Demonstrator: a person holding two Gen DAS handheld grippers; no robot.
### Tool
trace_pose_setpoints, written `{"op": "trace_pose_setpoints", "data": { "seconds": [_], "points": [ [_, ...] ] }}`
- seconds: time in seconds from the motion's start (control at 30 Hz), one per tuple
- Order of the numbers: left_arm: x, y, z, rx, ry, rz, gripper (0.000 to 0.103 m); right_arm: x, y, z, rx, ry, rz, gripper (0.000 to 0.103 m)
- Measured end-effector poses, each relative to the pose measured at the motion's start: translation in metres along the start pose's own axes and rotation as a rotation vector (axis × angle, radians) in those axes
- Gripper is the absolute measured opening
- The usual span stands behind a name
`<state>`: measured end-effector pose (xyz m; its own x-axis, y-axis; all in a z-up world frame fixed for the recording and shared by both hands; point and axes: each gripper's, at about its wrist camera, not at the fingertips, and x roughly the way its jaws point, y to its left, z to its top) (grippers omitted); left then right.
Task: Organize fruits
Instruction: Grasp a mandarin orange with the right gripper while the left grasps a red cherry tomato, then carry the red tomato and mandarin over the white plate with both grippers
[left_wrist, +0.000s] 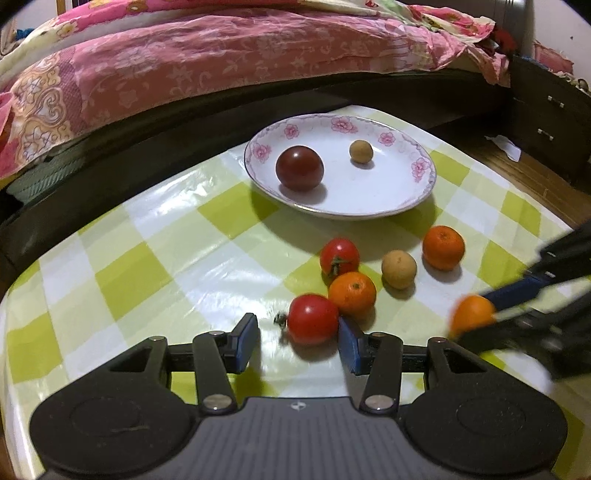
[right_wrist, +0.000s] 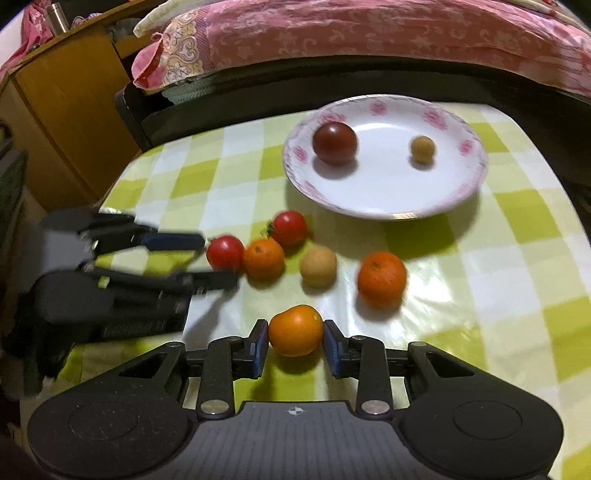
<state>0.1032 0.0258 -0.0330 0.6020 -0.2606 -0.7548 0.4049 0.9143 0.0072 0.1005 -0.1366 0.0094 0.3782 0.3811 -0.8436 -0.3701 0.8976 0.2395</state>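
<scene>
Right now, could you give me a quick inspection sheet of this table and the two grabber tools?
Surface: green-and-white checked tablecloth, glossy.
Job's things: flowered plate holds a dark tomato and a small tan fruit. Loose on the cloth: two red tomatoes, two oranges, a larger tan fruit.
Clutter: nothing seen.
Grippers: left gripper open around the near red tomato; right gripper shut on a third orange.
Cables: nothing seen.
Surroundings: bed with pink floral quilt, wooden cabinet.
</scene>
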Motion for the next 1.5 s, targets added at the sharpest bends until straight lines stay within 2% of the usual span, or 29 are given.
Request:
{"op": "trace_pose_setpoints", "data": {
  "seconds": [0.17, 0.27, 0.33, 0.57, 0.87, 0.97, 1.5],
  "points": [
    [0.002, -0.003, 0.000, 0.027, -0.023, 0.007, 0.056, -0.001, -0.010, -0.011, 0.055, 0.002, 0.025, 0.028],
    [0.002, -0.004, -0.001, 0.030, -0.025, -0.011, 0.046, -0.001, -0.009, -0.008, 0.053, -0.006, 0.031, 0.028],
    [0.002, -0.007, 0.000, 0.035, -0.025, -0.013, 0.043, -0.002, -0.009, -0.007, 0.048, -0.013, 0.031, 0.028],
    [-0.003, -0.007, -0.001, 0.031, -0.006, -0.035, 0.042, -0.002, -0.008, -0.007, 0.017, -0.013, 0.024, 0.028],
    [-0.022, -0.020, -0.018, 0.038, 0.044, -0.059, 0.042, -0.001, -0.005, -0.007, -0.055, -0.016, -0.014, 0.028],
    [-0.024, -0.026, -0.021, 0.062, 0.040, -0.043, 0.042, -0.002, -0.003, -0.009, -0.079, -0.022, -0.026, 0.028],
    [-0.025, -0.034, -0.023, 0.058, 0.024, 0.003, 0.042, -0.001, -0.001, -0.011, -0.102, -0.027, -0.037, 0.028]
  ]
}}
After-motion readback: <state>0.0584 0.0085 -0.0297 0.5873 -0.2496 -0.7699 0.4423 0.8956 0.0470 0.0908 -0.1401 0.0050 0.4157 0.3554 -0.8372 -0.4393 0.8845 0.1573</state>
